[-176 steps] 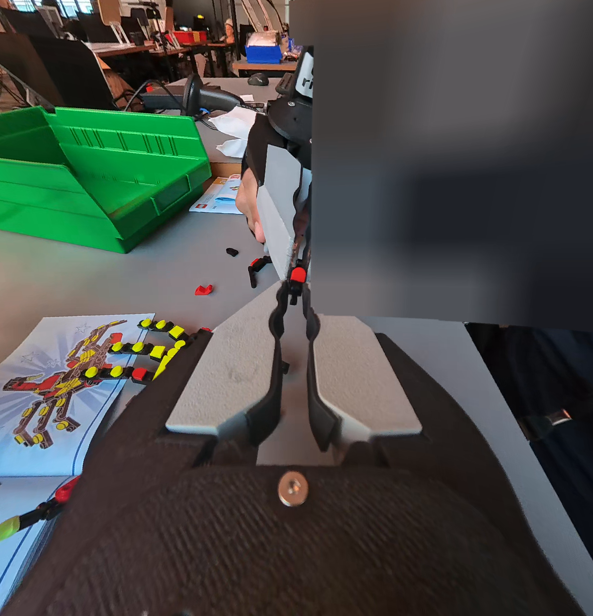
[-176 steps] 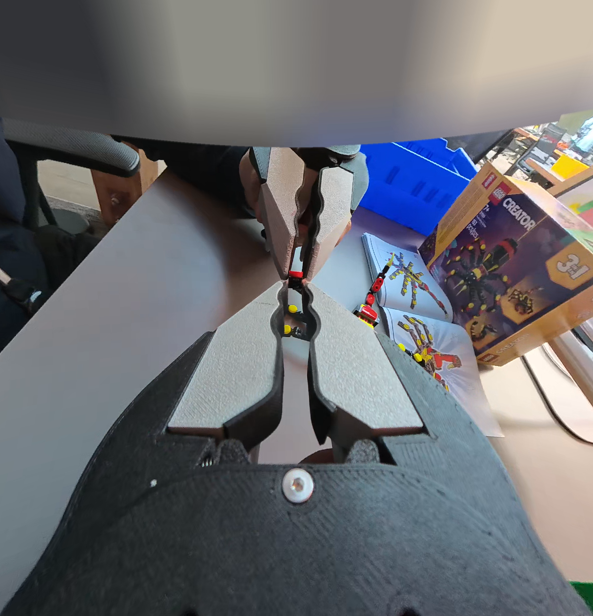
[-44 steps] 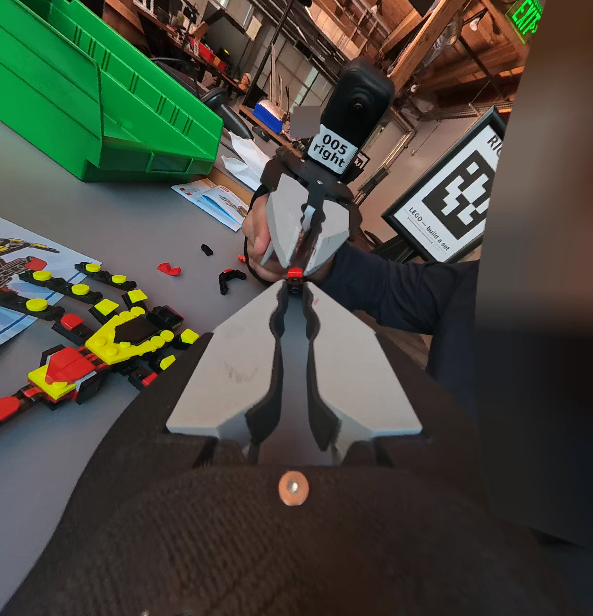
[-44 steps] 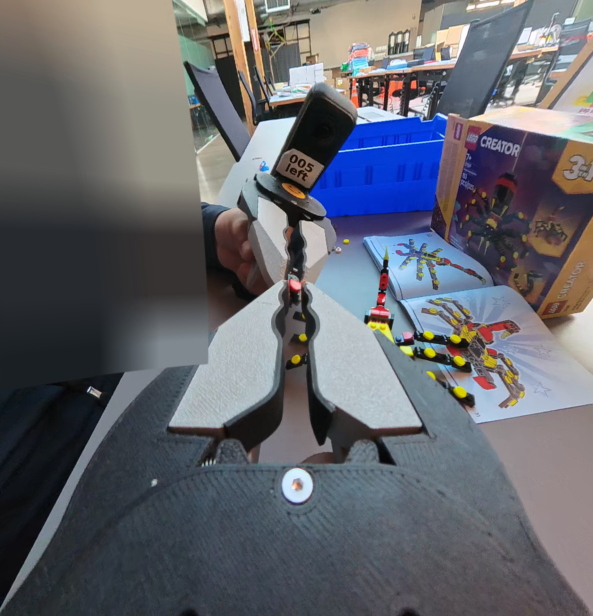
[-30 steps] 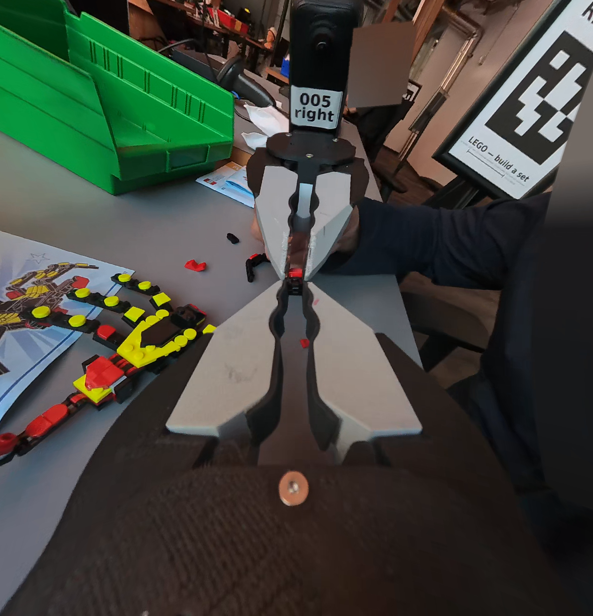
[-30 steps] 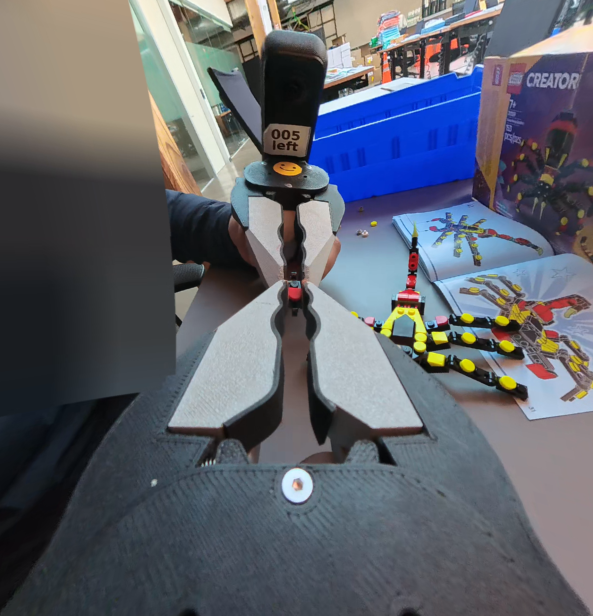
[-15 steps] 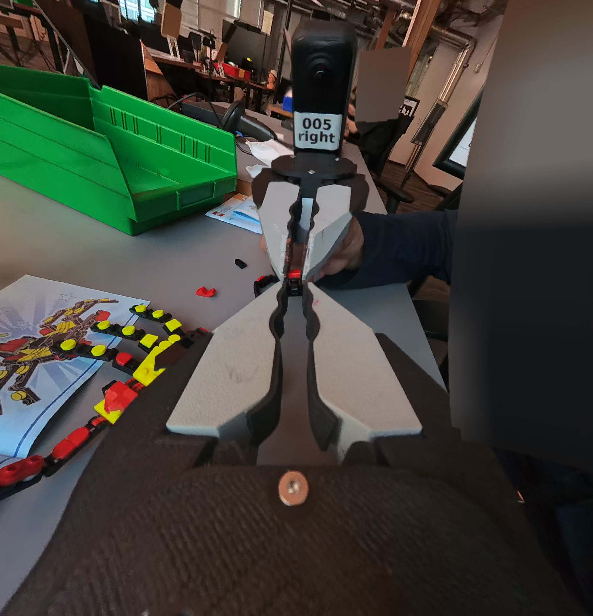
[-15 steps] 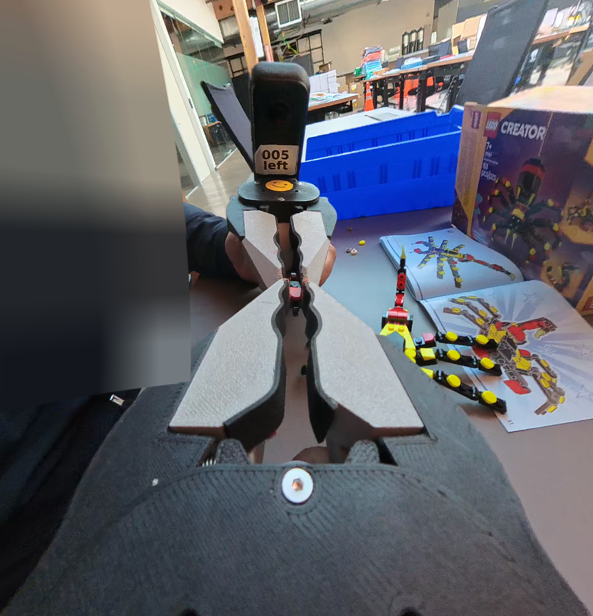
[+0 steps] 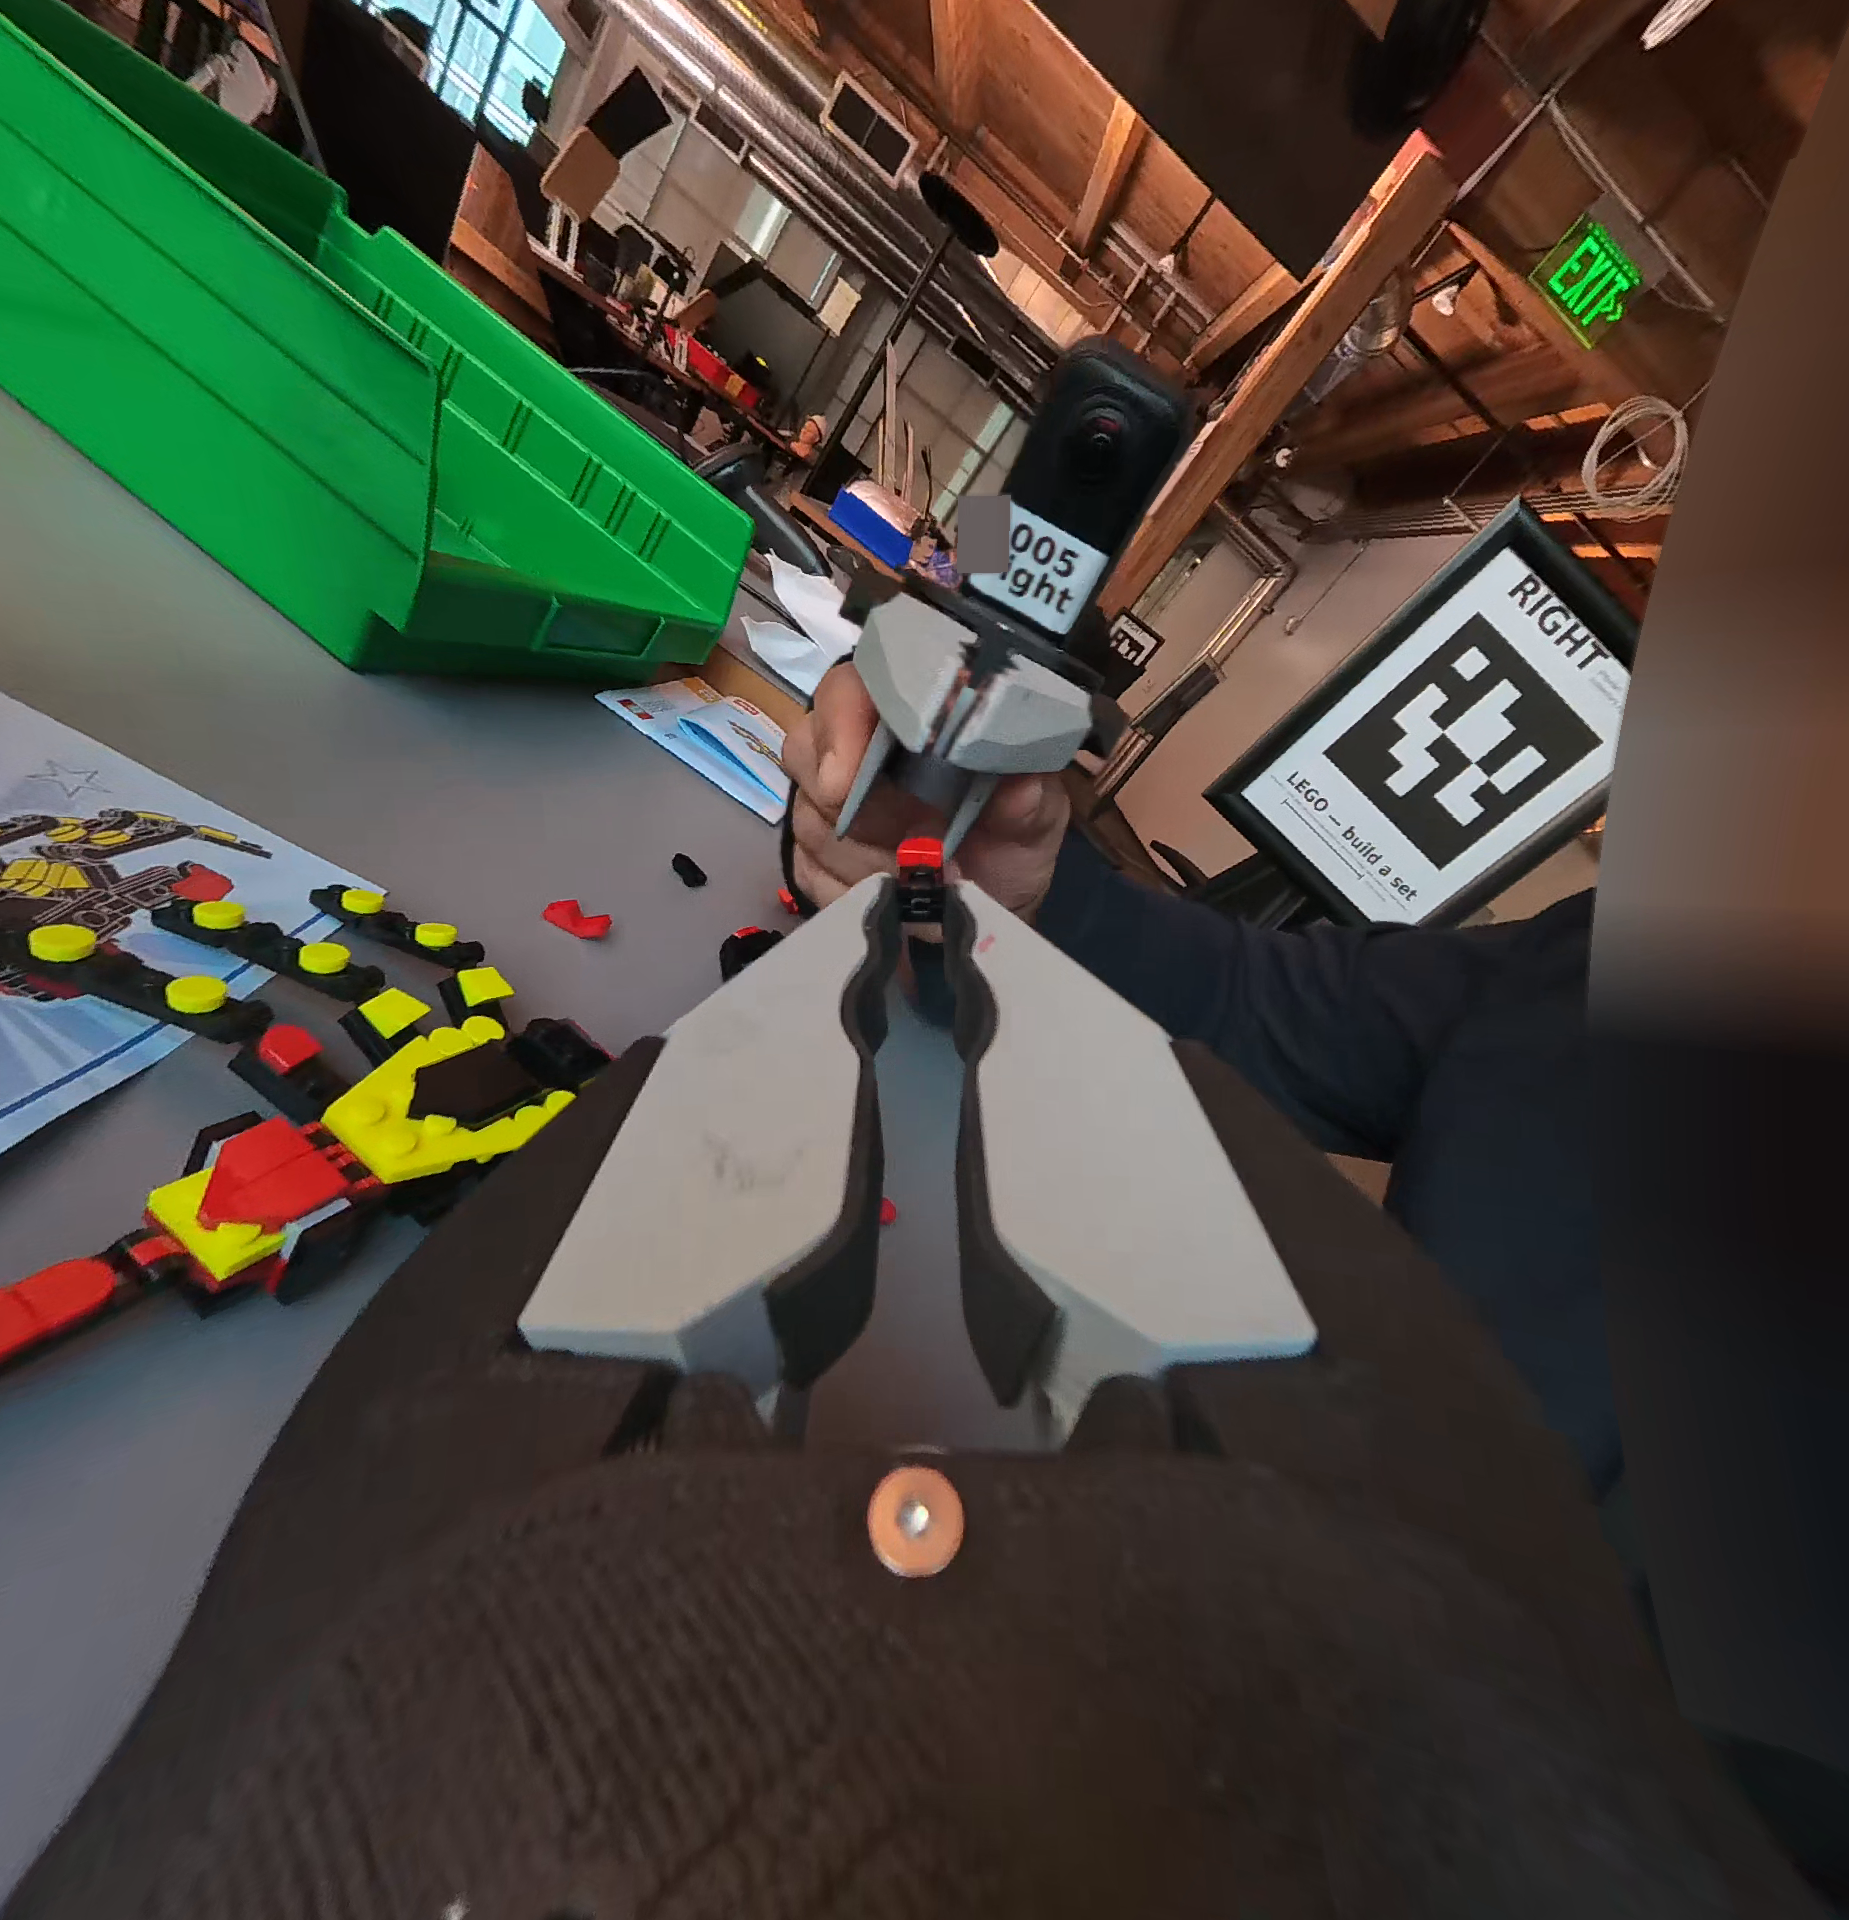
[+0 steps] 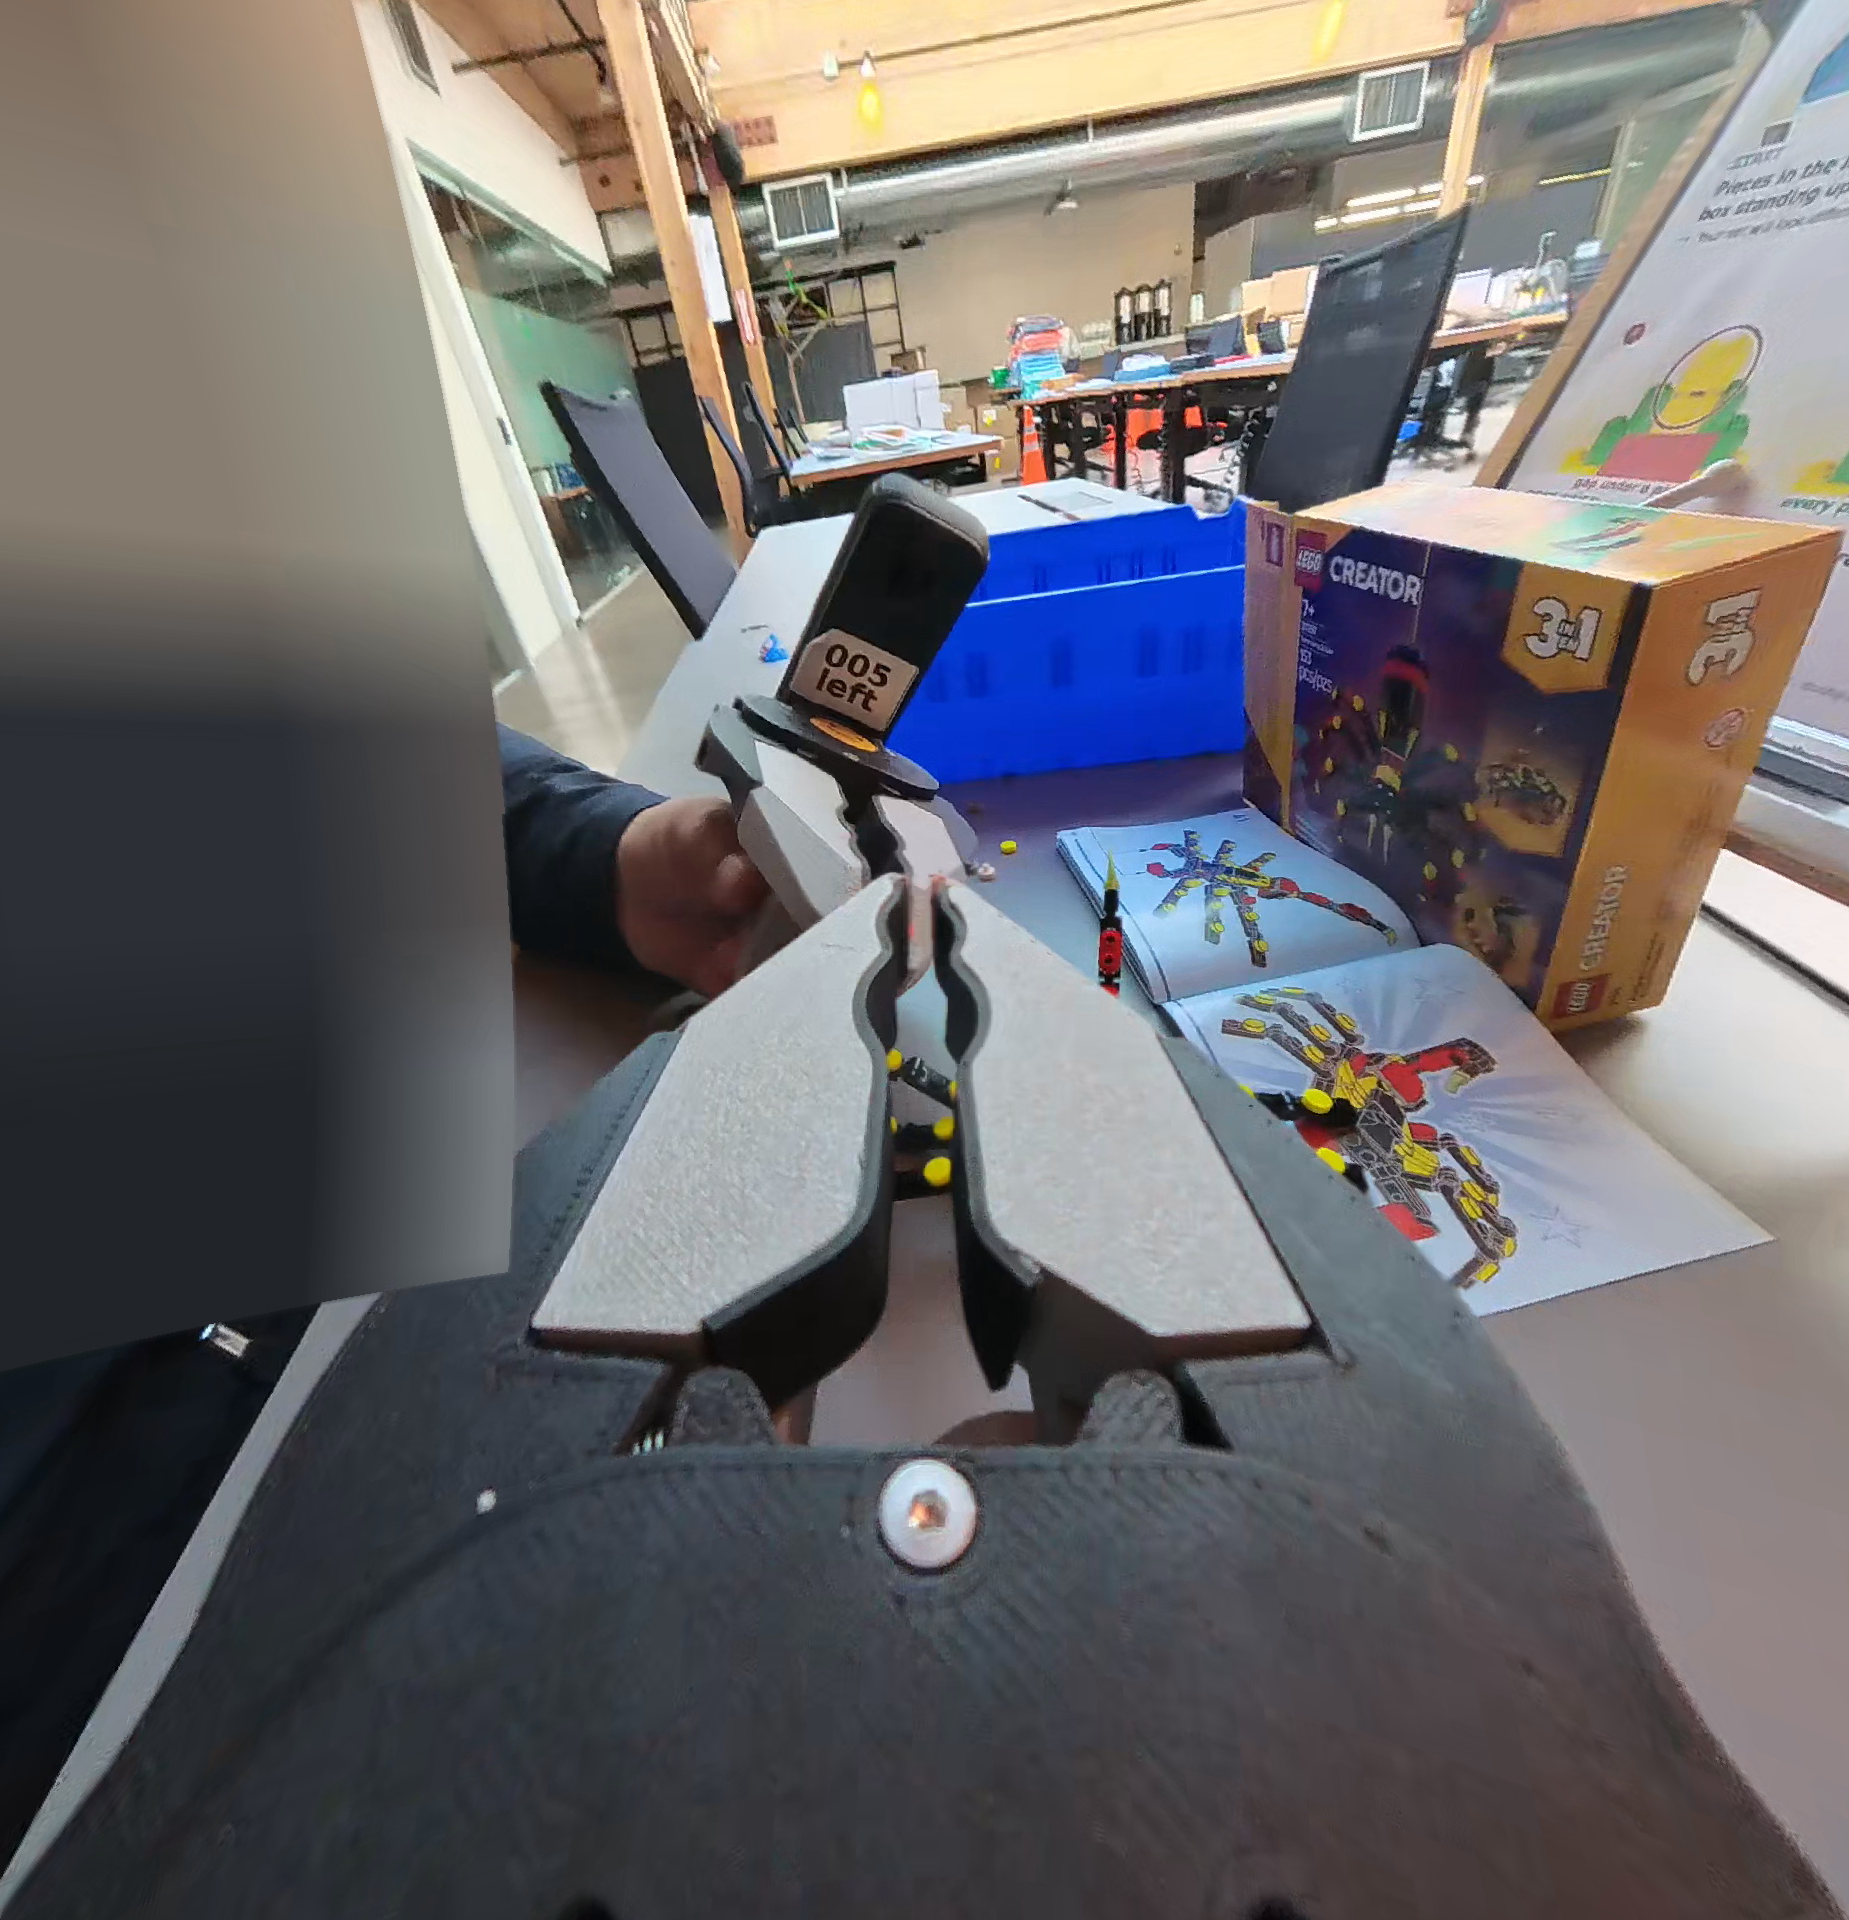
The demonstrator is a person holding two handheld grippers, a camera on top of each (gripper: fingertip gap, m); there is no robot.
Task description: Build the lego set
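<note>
My left gripper (image 9: 920, 906) is shut on a small black piece with a red top (image 9: 918, 856), held above the grey table. My right gripper (image 10: 920, 896) meets it tip to tip; its jaws are nearly closed, with a sliver of the red piece (image 10: 912, 920) between the tips. In the left wrist view the right gripper (image 9: 907, 831) is tilted upward just behind the piece. One of the left gripper's fingers (image 10: 795, 852) shows in the right wrist view, its tips hidden. The partly built yellow, black and red model (image 9: 411, 1122) lies on the table to the left.
A green bin (image 9: 328, 416) stands at the far left and a blue bin (image 10: 1086, 665) behind the left gripper. The lego box (image 10: 1502, 748) and open instruction booklets (image 10: 1367, 1091) lie to the right. A loose red piece (image 9: 577, 920) and a black one (image 9: 688, 868) lie on the table. My two grippers' fingertips are within a few centimetres of each other.
Both grippers have tilted while staying tip to tip on the small piece. The right gripper has pitched upward, and the left gripper now leans left in the right wrist view.
</note>
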